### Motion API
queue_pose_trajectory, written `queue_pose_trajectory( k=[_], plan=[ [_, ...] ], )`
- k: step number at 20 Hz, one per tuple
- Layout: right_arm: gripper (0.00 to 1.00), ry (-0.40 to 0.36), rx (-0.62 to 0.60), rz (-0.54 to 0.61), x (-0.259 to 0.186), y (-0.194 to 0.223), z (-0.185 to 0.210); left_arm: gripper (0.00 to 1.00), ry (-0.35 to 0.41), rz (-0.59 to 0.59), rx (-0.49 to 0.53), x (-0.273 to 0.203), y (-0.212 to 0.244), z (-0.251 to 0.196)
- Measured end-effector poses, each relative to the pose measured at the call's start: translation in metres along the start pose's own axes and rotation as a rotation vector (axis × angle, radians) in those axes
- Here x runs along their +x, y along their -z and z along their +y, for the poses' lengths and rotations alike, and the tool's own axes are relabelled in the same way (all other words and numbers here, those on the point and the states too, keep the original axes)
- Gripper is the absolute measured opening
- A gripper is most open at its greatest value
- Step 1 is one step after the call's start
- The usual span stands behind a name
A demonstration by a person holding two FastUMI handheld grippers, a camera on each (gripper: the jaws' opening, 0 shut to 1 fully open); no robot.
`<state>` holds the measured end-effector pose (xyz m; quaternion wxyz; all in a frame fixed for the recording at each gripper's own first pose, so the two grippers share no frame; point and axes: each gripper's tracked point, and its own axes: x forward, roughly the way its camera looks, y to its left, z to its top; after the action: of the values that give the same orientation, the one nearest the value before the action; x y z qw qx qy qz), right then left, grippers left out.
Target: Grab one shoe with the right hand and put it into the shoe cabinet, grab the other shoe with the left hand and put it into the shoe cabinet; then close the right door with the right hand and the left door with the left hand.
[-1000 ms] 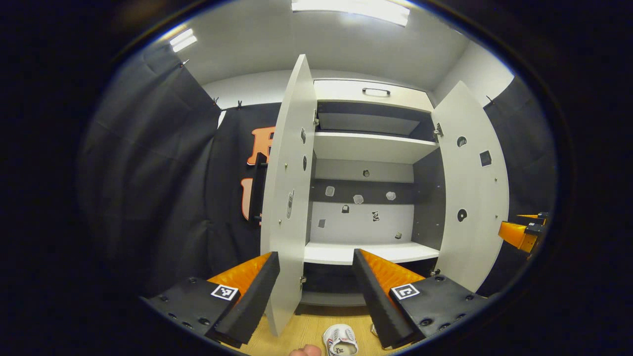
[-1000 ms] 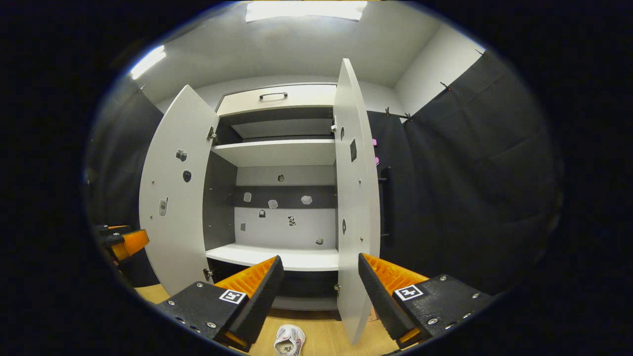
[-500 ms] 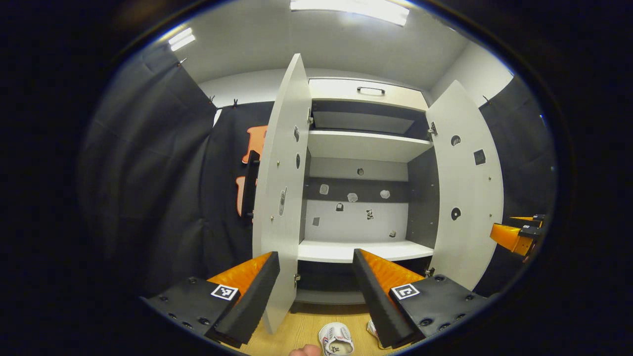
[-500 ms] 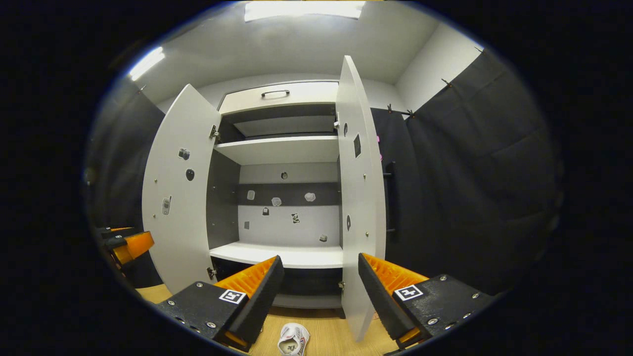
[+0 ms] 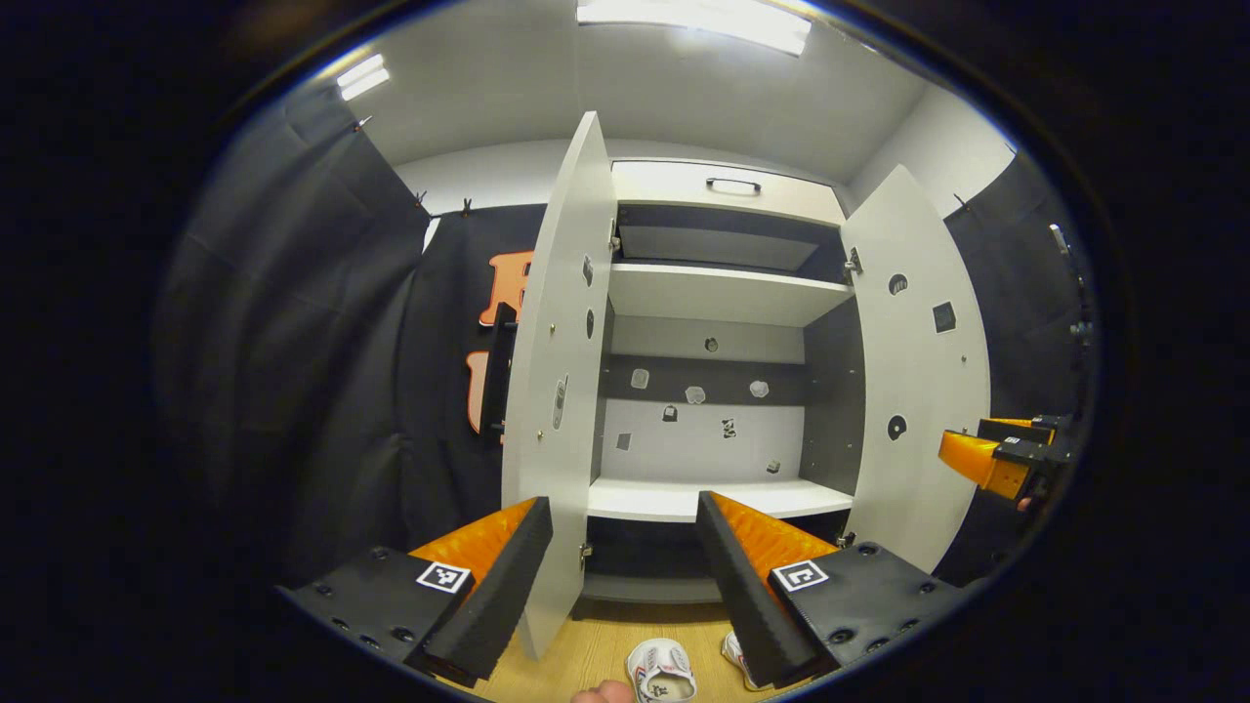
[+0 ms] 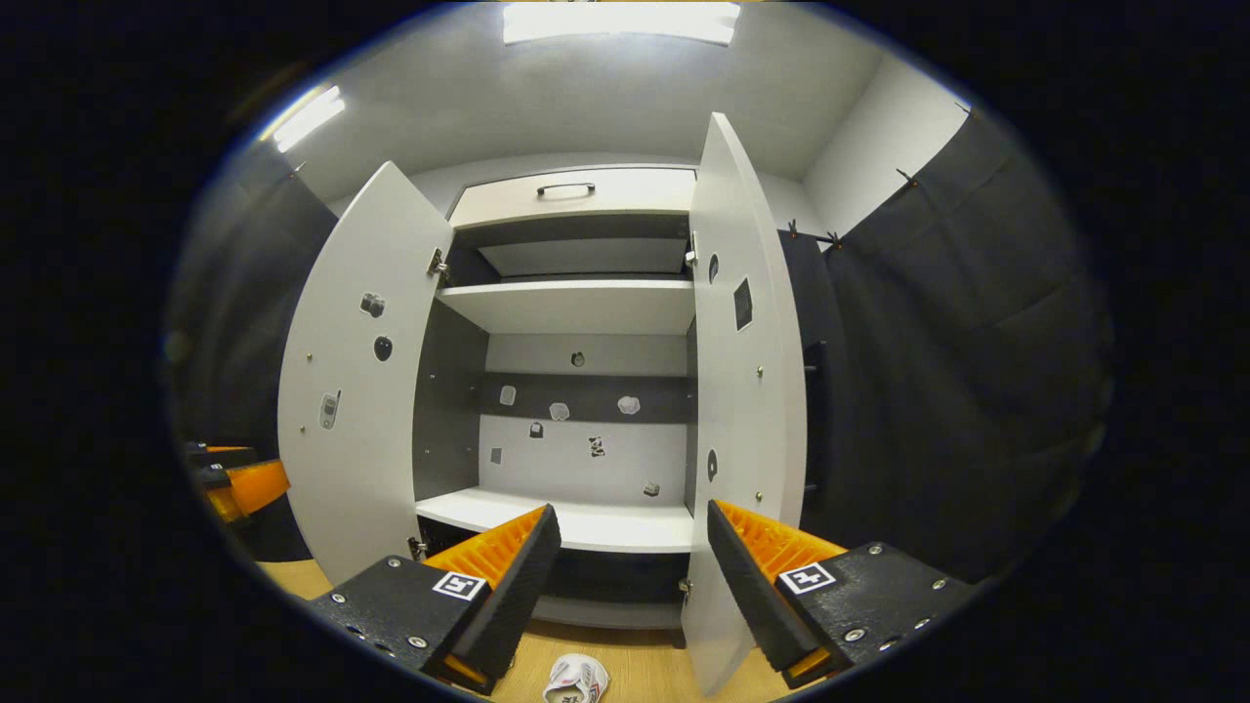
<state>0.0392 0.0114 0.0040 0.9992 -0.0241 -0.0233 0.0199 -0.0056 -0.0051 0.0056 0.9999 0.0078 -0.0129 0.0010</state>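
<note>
Facing the tall white shoe cabinet (image 5: 723,293) head-on, the left gripper view had both of its flat white doors swung wide. The left door (image 5: 562,391) stood almost edge-on, with a dark bar handle on its outer face, and the right door (image 5: 923,371) angled outward, small stickers dotted over its inner side. Between them lay a white upper shelf (image 5: 718,291) and a white lower shelf (image 5: 708,500), both bare, with more small stickers on the grey-and-white back panel. The left gripper (image 5: 625,561) hung in front of the opening with its jaws spread wide and nothing between them. On the light wooden floor (image 5: 586,654) below, a white low sneaker (image 5: 662,672) lay just in front of the cabinet base, and the toe of a second white sneaker (image 5: 734,652) peeked out beside the gripper's right finger. A fingertip (image 5: 603,693) of the person showed at the bottom edge. The right gripper (image 5: 991,457) appeared far off at the right, beyond the right door; whether it was open could not be told from there.

The right gripper view showed the same cabinet (image 6: 576,303) with its doors open and shelves bare. The right gripper (image 6: 630,571) was held with its jaws wide apart, holding nothing. One white sneaker (image 6: 576,679) sat on the wooden floor (image 6: 635,669) between the fingers, short of the cabinet base. The left gripper (image 6: 239,483) showed at the left edge, beside the left door (image 6: 356,391).
</note>
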Motion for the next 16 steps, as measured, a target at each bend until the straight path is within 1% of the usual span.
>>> queue_pose_trajectory(
  k=[2, 3, 4, 5, 6, 8, 11, 12, 13, 14, 16],
  plan=[
    [0.93, -0.003, 0.002, 0.027, 0.014, 0.024, 0.007, 0.96, -0.01, -0.006, -0.003, -0.002, -0.001, 0.004],
    [0.93, -0.007, -0.004, 0.055, 0.02, 0.043, 0.011, 0.96, -0.012, -0.008, -0.009, -0.003, -0.001, 0.005],
    [0.93, -0.013, -0.012, 0.09, 0.026, 0.064, 0.015, 0.94, -0.015, -0.008, -0.014, -0.005, -0.001, 0.006],
    [0.93, -0.026, -0.022, 0.122, 0.03, 0.086, 0.021, 0.94, -0.02, -0.009, -0.016, -0.006, -0.001, 0.008],
    [0.93, -0.032, -0.036, 0.161, 0.033, 0.111, 0.024, 0.96, -0.027, -0.011, -0.016, -0.007, -0.001, 0.011],
    [0.94, -0.033, -0.078, 0.235, 0.036, 0.163, 0.029, 0.96, -0.037, -0.014, -0.017, -0.008, -0.001, 0.016],
    [0.93, -0.057, -0.129, 0.36, 0.027, 0.243, 0.036, 0.96, -0.052, -0.011, -0.012, -0.011, 0.001, 0.024],
    [0.93, -0.066, -0.135, 0.406, 0.026, 0.27, 0.04, 0.94, -0.058, -0.009, -0.012, -0.011, 0.001, 0.026],
    [0.93, -0.076, -0.138, 0.451, 0.021, 0.293, 0.043, 0.96, -0.063, -0.008, -0.015, -0.013, 0.002, 0.028],
    [0.93, -0.081, -0.144, 0.496, 0.014, 0.316, 0.046, 0.96, -0.065, -0.007, -0.019, -0.014, 0.002, 0.029],
    [0.93, -0.084, -0.145, 0.572, 0.006, 0.349, 0.048, 0.96, -0.07, -0.003, -0.02, -0.014, 0.004, 0.031]
  ],
)
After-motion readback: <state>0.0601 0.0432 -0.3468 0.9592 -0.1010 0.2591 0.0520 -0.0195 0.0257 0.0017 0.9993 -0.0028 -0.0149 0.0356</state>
